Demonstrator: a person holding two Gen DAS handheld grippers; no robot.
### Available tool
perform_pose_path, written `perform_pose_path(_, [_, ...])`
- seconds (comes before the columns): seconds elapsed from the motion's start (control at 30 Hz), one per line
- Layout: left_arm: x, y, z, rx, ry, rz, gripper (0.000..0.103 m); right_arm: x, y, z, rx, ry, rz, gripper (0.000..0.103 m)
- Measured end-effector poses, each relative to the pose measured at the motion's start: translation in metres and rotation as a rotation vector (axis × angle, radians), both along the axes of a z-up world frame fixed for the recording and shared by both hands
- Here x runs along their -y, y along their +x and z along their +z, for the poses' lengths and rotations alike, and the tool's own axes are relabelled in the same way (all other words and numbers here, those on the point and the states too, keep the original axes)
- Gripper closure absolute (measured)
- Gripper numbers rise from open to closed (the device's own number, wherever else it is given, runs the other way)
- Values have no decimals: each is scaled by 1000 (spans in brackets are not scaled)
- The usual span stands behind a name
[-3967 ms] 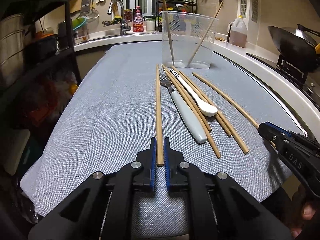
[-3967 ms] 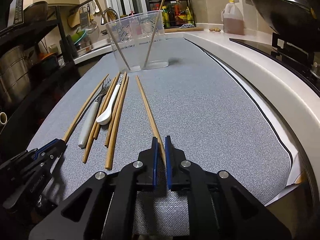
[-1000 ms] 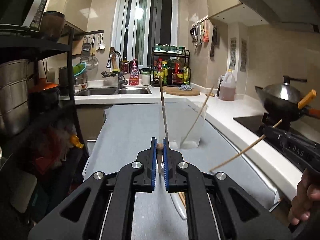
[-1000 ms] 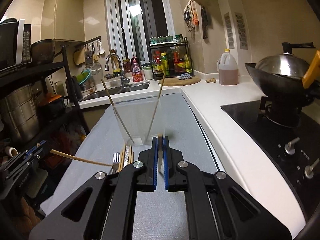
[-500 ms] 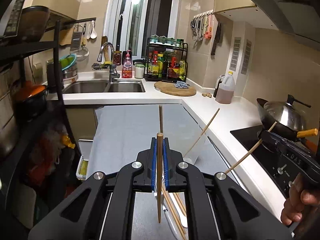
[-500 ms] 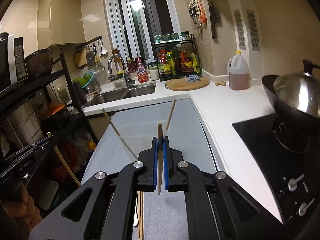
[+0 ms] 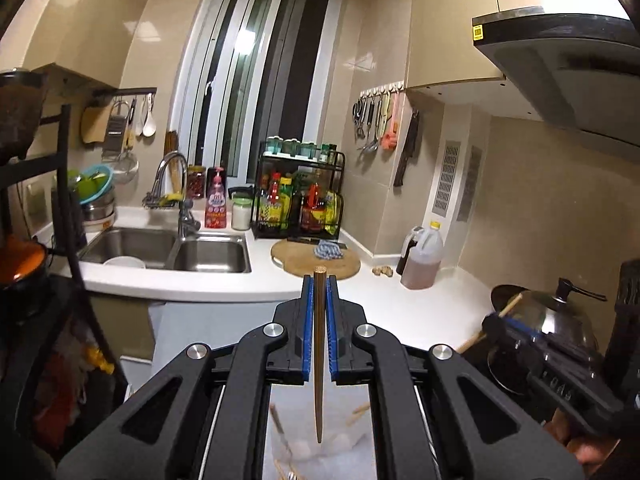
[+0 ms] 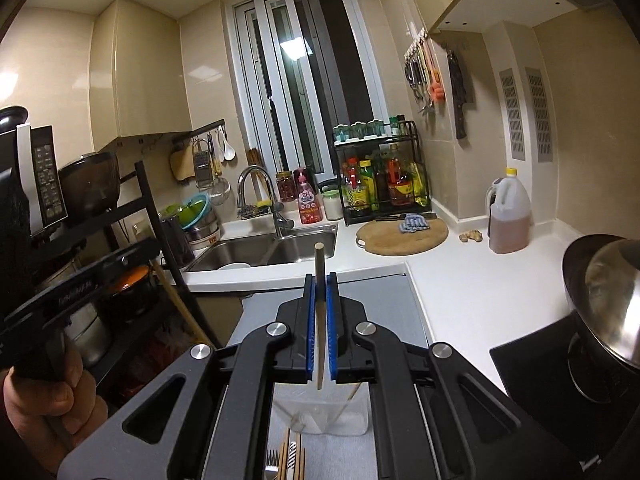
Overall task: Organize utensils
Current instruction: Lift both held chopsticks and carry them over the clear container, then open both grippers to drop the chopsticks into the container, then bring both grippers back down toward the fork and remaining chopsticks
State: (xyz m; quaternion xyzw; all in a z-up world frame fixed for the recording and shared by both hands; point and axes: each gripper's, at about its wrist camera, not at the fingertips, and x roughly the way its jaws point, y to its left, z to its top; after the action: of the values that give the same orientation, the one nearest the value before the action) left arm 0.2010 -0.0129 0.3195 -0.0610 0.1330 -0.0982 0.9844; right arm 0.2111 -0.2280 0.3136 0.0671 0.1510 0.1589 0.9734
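Observation:
My left gripper (image 7: 319, 280) is shut on a brown wooden chopstick (image 7: 319, 400) that hangs upright, tip down, above the clear plastic container (image 7: 320, 454). Two chopsticks lean inside that container. My right gripper (image 8: 319, 278) is shut on a paler chopstick (image 8: 319, 256), also upright, over the same container (image 8: 320, 414). On the grey mat (image 8: 360, 312) in front of the container lie a fork (image 8: 272, 466), more chopsticks (image 8: 284, 460) and a spoon with a striped handle (image 8: 293, 454). Each view shows the other gripper at its side, held by a hand (image 8: 40, 396).
A double sink (image 7: 168, 248) and a round cutting board (image 7: 316, 260) lie beyond the mat. An oil jug (image 7: 422, 260) stands on the white counter. A lidded wok (image 8: 608, 300) sits on the stove at right. A black shelf rack (image 8: 132, 240) stands at left.
Both grippers have risen well above the mat with their chopsticks. The chopsticks have swung from pointing forward to hanging upright. The container has dropped from mid-view to below the jaws.

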Motion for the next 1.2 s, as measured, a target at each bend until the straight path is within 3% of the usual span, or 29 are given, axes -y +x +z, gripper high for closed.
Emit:
perform_pose_path(0.13, [5, 38, -21, -38, 17, 16, 97, -6, 25, -22, -33, -14, 6, 98])
perform_pose_path(0.3, [10, 84, -69, -186, 28, 3, 97, -15, 50, -59, -96, -38, 25, 98])
perform_pose_path(0.57, [21, 103, -111, -309, 83, -20, 97, -18, 64, -92, -173, -65, 27, 94])
perform_pose_path(0.63, [20, 104, -112, -319, 83, -22, 91, -19, 64, -95, -188, -72, 29, 93])
perform_pose_path(0.67, [19, 102, -111, -327, 82, -19, 76, -19, 62, -95, -190, -76, 31, 92])
perform_pose_path(0.7, [18, 102, -108, -322, 78, -18, 66, -20, 58, -94, -189, -83, 29, 90])
perform_pose_path(0.8, [14, 89, -96, -285, 78, -1, 64, -16, 49, -86, -175, -90, 2, 80])
perform_pose_path(1.2, [-4, -4, -63, -139, 80, 50, 63, 4, -30, -61, -40, -75, -45, 80])
